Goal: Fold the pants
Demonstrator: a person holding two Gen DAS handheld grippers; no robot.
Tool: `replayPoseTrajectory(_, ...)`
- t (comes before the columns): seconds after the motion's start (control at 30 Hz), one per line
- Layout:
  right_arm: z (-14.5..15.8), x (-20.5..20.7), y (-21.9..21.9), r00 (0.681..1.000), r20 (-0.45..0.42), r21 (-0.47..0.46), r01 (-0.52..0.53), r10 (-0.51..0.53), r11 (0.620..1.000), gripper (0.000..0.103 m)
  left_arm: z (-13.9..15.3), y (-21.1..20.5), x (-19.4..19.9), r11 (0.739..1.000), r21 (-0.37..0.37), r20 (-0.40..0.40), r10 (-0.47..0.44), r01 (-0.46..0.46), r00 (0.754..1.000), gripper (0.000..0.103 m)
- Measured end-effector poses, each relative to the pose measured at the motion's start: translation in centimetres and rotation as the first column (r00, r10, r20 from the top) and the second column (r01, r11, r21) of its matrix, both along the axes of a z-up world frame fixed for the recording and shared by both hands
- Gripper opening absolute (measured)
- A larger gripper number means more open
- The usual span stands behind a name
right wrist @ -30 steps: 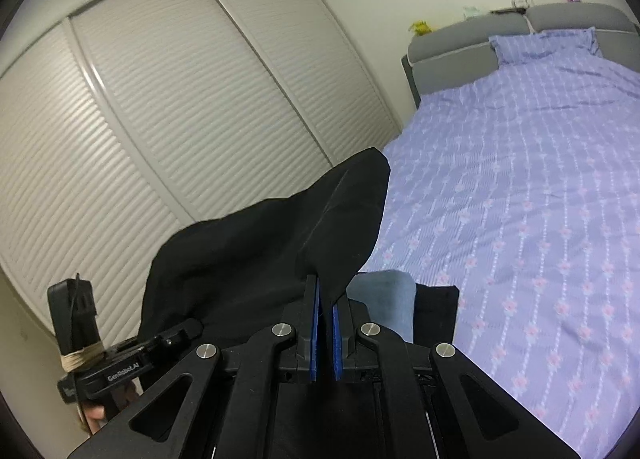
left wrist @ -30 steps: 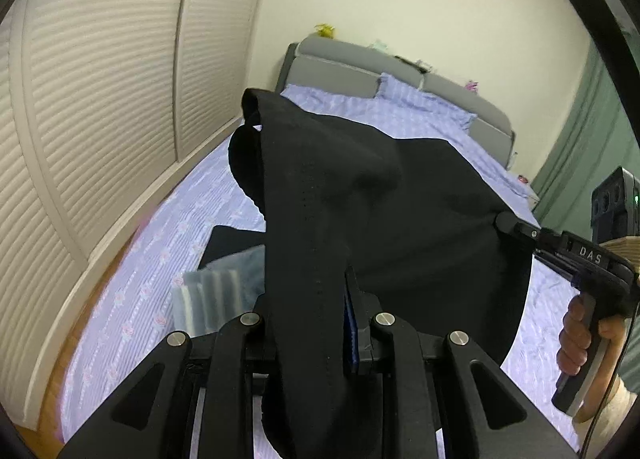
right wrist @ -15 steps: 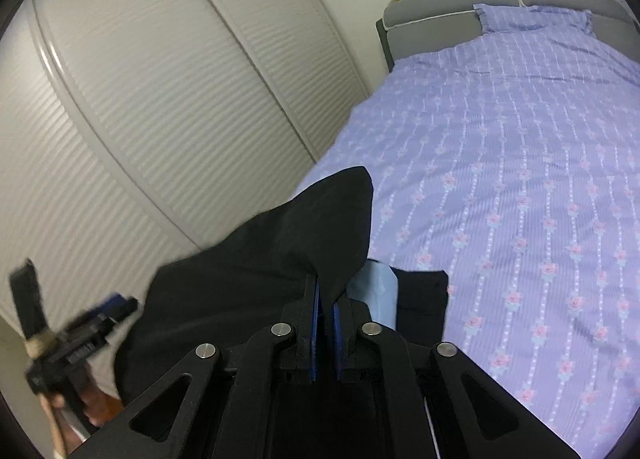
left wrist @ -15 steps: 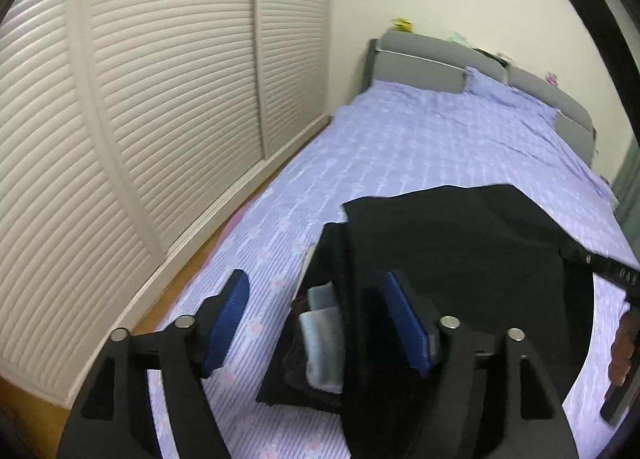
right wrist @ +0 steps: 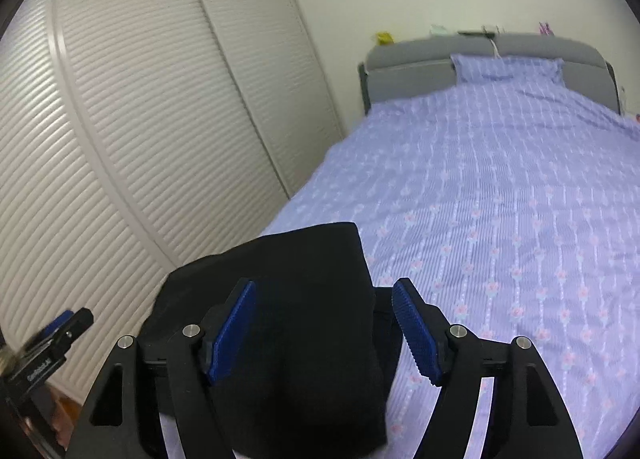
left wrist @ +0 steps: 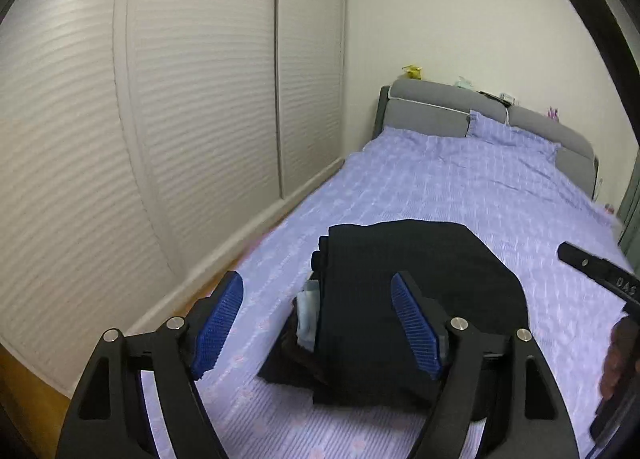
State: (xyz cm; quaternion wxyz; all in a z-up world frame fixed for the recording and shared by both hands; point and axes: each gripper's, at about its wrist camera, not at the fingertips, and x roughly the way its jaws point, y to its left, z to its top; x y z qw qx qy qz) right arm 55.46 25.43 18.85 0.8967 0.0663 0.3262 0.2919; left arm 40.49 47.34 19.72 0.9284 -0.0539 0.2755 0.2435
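The black pants point(left wrist: 416, 291) lie folded on the purple bed point(left wrist: 460, 195), on top of a stack holding a light blue garment point(left wrist: 309, 311) and another dark piece. My left gripper point(left wrist: 320, 319) is open and empty, just above the near left side of the pants. My right gripper point(right wrist: 324, 323) is open and empty above the pants point(right wrist: 296, 299) in the right wrist view. The right gripper's tip also shows at the right edge of the left wrist view point(left wrist: 592, 267).
White louvered wardrobe doors point(left wrist: 160, 139) run along the left of the bed. A grey headboard point(left wrist: 440, 111) with small items on top and a purple pillow point(left wrist: 508, 131) are at the far end. Wooden floor point(left wrist: 24, 391) shows at the lower left.
Both grippers let go of the pants and opened. The pants dropped from hanging in the air to lying folded on the stack on the bed.
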Motion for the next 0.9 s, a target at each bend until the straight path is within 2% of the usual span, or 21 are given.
replayPoseTrajectory(0.03, 0.5, -1.5, -1.1, 0.999, 0.035, -0.013, 0.006, -0.005, 1.0, 0.072, 0.5, -1.1, -0.9, 1.0, 0.02, 0.016, -0.017, 0.017, 1.0, 0.09)
replayPoseTrajectory(0.07, 0.9, -3.0, -2.3, 0.997, 0.07, -0.027, 0.02, -0.018, 0.999, 0.079, 0.9, -2.8, -2.2, 0.998, 0.044, 0.032, -0.036, 0.035, 0.999, 0.102)
replayPoseTrajectory(0.1, 1.2, -4.5, -3.6, 0.994, 0.107, -0.045, 0.043, -0.038, 0.998, 0.086, 1.1, -3.8, -2.9, 0.998, 0.058, 0.037, -0.041, 0.039, 0.998, 0.103)
replayPoseTrajectory(0.13, 1.5, -6.5, -5.2, 0.986, 0.15, -0.086, 0.086, -0.072, 0.993, 0.097, 1.2, -5.2, -3.8, 0.996, 0.08, 0.034, -0.048, 0.045, 0.998, 0.103)
replayPoseTrajectory(0.2, 1.2, -10.1, -8.1, 0.974, 0.206, -0.148, 0.128, -0.096, 0.981, 0.099, 0.9, -8.2, -5.3, 0.989, 0.133, -0.007, -0.069, 0.07, 0.998, 0.103)
replayPoseTrajectory(0.23, 1.0, -11.5, -9.5, 0.974, 0.207, -0.18, 0.134, -0.096, 0.974, 0.099, 0.3, -10.0, -6.6, 0.981, 0.172, -0.038, -0.085, 0.091, 0.996, 0.103)
replayPoseTrajectory(0.33, -0.1, -15.8, -14.1, 0.97, 0.217, -0.205, 0.154, -0.108, 0.966, 0.099, -1.2, -13.4, -9.5, 0.968, 0.221, -0.058, -0.109, 0.119, 0.992, 0.103)
replayPoseTrajectory(0.43, -0.8, -20.2, -19.2, 0.967, 0.221, -0.225, 0.174, -0.124, 0.959, 0.099, -2.7, -16.4, -12.8, 0.975, 0.183, -0.041, -0.124, 0.129, 0.991, 0.103)
replayPoseTrajectory(0.57, -0.8, -25.1, -25.2, 0.963, 0.204, -0.17, 0.212, -0.177, 0.962, 0.099, -3.7, -21.1, -17.0, 0.973, 0.11, -0.025, -0.199, 0.201, 0.98, 0.103)
replayPoseTrajectory(0.63, -0.5, -28.5, -28.1, 0.959, 0.209, -0.151, 0.227, -0.193, 0.962, 0.099, -4.1, -23.7, -18.9, 0.965, 0.077, -0.005, -0.249, 0.249, 0.968, 0.103)
replayPoseTrajectory(0.7, -0.4, -30.9, -30.5, 0.952, 0.221, -0.136, 0.244, -0.211, 0.96, 0.099, -4.3, -25.7, -20.5, 0.946, 0.056, -0.006, -0.318, 0.318, 0.948, 0.103)
replayPoseTrajectory(0.77, -0.3, -33.6, -32.9, 0.943, 0.239, -0.131, 0.268, -0.232, 0.954, 0.099, -4.7, -27.8, -22.8, 0.938, 0.049, 0.013, -0.343, 0.343, 0.939, 0.103)
replayPoseTrajectory(0.9, -0.8, -38.5, -36.2, 0.914, 0.28, -0.134, 0.34, -0.294, 0.931, 0.099, -5.0, -31.1, -25.0, 0.933, 0.08, 0.031, -0.355, 0.352, 0.934, 0.103)
